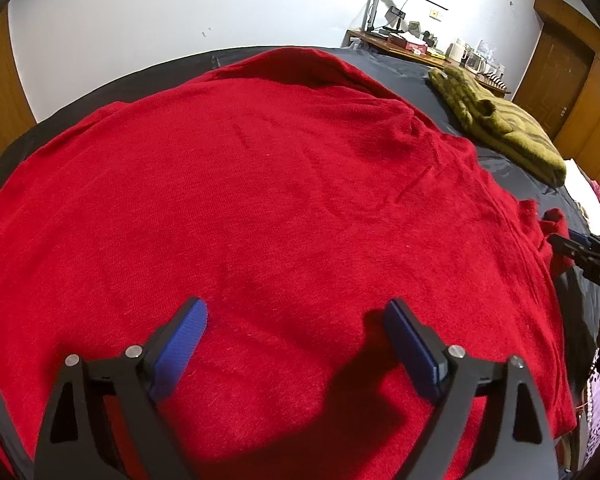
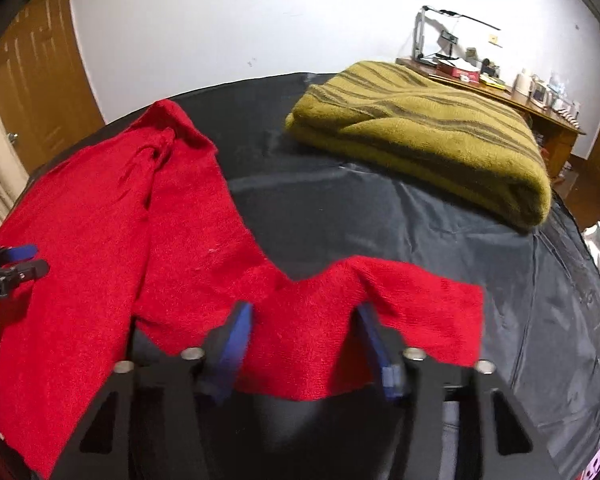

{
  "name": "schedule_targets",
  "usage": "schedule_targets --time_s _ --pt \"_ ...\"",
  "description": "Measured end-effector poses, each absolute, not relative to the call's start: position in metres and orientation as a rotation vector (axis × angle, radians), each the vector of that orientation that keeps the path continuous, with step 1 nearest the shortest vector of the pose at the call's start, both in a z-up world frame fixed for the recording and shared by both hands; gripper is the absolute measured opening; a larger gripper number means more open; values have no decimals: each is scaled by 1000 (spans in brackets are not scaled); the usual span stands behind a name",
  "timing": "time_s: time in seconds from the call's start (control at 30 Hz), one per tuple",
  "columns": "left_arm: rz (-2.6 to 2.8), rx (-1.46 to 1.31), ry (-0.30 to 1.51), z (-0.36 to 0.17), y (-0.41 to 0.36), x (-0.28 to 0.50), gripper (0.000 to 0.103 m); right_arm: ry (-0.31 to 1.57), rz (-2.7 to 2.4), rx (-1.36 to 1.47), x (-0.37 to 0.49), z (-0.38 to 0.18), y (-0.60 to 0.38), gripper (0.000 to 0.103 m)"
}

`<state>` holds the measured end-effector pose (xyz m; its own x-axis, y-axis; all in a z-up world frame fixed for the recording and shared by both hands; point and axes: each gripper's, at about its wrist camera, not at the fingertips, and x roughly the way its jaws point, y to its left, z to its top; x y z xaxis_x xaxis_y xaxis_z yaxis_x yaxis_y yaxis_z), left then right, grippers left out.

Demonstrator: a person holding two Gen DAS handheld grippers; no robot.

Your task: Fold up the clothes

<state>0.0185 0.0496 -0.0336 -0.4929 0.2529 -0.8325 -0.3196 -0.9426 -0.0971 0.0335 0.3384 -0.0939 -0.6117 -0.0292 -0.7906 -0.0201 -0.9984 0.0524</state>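
A red knit sweater (image 1: 260, 184) lies spread flat on the dark sheet (image 1: 496, 160). My left gripper (image 1: 296, 320) hovers open just above its body, blue pads apart, holding nothing. In the right wrist view one red sleeve (image 2: 420, 300) stretches across the dark sheet (image 2: 380, 216), and the sweater body (image 2: 80, 220) lies to the left. My right gripper (image 2: 304, 324) is open with the sleeve cloth lying between its blue pads (image 2: 236, 340). The right gripper also shows at the right edge of the left wrist view (image 1: 572, 240), beside the sleeve.
A folded olive-green striped garment (image 2: 428, 136) lies on the sheet at the far right, also in the left wrist view (image 1: 500, 124). A cluttered wooden desk (image 2: 540, 96) stands behind it. Wooden doors (image 2: 40, 76) flank the white wall.
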Motion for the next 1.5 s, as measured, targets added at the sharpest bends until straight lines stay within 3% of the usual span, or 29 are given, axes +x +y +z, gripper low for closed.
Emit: schedule_targets --time_s 0.07,0.17,0.33,0.67,0.8,0.97,1.23,1.3,1.33,1.37,1.4,1.5 --pt "2457 -1352 99 -34 50 19 96 -48 -2815 1371 34 -93 334 26" --pt "2456 -1351 91 -34 49 19 97 -30 -2849 1329 32 -88 331 22" --pt "2454 -1349 65 -33 47 19 98 -32 -2983 1178 32 -58 335 21" --pt "2467 -1345 80 -35 49 26 102 59 -3358 599 9 87 362 21" --pt "2457 -1343 50 -34 46 27 102 48 -3354 434 -10 121 342 21" --pt "2464 -1337 -60 -27 32 22 102 164 -3177 407 -38 125 267 21" --pt "2582 -1274 -383 -8 -31 11 102 230 -2744 566 -61 92 135 22" --pt "2610 -1271 -469 -6 -49 9 102 245 -2606 661 -66 76 105 26" --pt "2622 -1269 -521 -6 -58 9 102 263 -2539 727 -70 65 89 36" --pt "2627 -1270 -556 -7 -64 9 102 277 -2491 766 -72 57 79 58" --pt "2626 -1275 -570 -8 -66 8 102 278 -2449 778 -72 50 71 65" --pt "2620 -1295 -601 -12 -71 6 102 225 -2332 803 -73 38 65 69"
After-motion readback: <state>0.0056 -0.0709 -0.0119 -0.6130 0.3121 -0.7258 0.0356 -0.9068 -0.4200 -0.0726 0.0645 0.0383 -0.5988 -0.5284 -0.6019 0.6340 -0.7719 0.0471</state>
